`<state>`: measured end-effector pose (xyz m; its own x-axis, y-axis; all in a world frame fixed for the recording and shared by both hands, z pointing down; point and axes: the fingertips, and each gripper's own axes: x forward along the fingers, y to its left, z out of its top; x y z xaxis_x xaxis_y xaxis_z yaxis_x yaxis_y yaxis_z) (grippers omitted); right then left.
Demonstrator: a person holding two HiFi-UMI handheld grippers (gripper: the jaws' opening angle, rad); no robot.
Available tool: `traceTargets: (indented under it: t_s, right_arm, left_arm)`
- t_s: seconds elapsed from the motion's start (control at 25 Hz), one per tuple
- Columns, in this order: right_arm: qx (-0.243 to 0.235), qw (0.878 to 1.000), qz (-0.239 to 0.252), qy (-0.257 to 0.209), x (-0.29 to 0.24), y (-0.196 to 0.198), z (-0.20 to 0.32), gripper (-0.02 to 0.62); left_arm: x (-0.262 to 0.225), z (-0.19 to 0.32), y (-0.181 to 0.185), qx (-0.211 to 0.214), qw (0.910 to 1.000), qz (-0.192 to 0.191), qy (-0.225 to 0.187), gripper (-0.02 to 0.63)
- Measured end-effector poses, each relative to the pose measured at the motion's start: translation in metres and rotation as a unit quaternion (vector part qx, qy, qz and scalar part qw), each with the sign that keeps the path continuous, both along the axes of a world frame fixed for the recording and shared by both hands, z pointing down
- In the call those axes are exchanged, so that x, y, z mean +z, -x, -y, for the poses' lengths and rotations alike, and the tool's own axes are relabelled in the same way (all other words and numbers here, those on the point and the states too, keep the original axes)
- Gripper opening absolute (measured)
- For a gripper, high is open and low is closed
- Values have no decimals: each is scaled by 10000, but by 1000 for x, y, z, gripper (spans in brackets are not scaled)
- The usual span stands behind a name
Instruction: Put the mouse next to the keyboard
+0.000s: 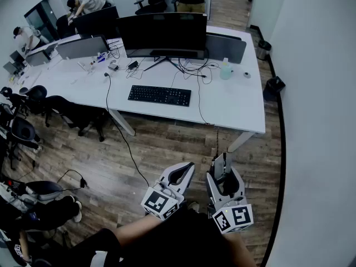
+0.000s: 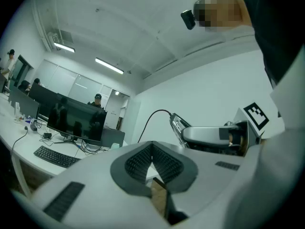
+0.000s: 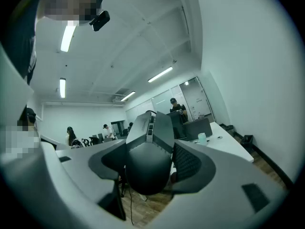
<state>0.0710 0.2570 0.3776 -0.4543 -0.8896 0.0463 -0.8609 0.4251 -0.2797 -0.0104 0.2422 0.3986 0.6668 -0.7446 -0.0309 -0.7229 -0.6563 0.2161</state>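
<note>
A dark grey mouse (image 3: 148,151) sits between the jaws of my right gripper (image 3: 151,162), which is shut on it; its pads press both flanks of the mouse. In the head view this gripper (image 1: 222,163) hangs over the wooden floor, in front of the desk's right end, with the mouse (image 1: 221,170) in it. My left gripper (image 1: 188,167) hovers just to its left, shut with nothing in it. The left gripper view shows its ribbed pads (image 2: 164,163) meeting at the tip. The black keyboard (image 1: 159,95) lies on the white desk (image 1: 233,107), far from both grippers.
A wide monitor (image 1: 161,33) stands behind the keyboard, with cables and a pale bottle (image 1: 225,69) to its right. A black cable (image 1: 125,141) runs from the desk down across the floor. Office chairs (image 1: 72,113) crowd the left. A white wall (image 1: 317,121) closes the right side.
</note>
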Motion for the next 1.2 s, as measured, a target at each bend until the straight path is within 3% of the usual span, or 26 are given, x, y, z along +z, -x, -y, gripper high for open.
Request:
traceTargets:
  t_s: [0.24,0.44,0.64,0.76,0.96,1.2]
  right_arm:
    - [31,10000,-26,-84,-2,4,-1,304]
    - [87,9996,-206,-169,-3,-5,-12,304]
    - [-22,9999,128,-99,3,-13,-19,305]
    - [-60,10000,57,-45,12,-15,-19,305]
    - [127,9999,96,63,22,-31,-15,305]
    - [306,9995,10,83,24,-43,10,305]
  left_arm:
    - [-9,-11,11,-159,9996,-69,-208,3]
    - [-4,-28,13,-278,9995,-74,-106,3]
    - [-2,-35,14,-466,9989,-58,-48,3]
    - [-1,-38,16,-557,9984,-83,46,3]
    - [20,-25,13,-630,9976,279,36,3]
    - [30,8,6,-475,9986,204,132,3]
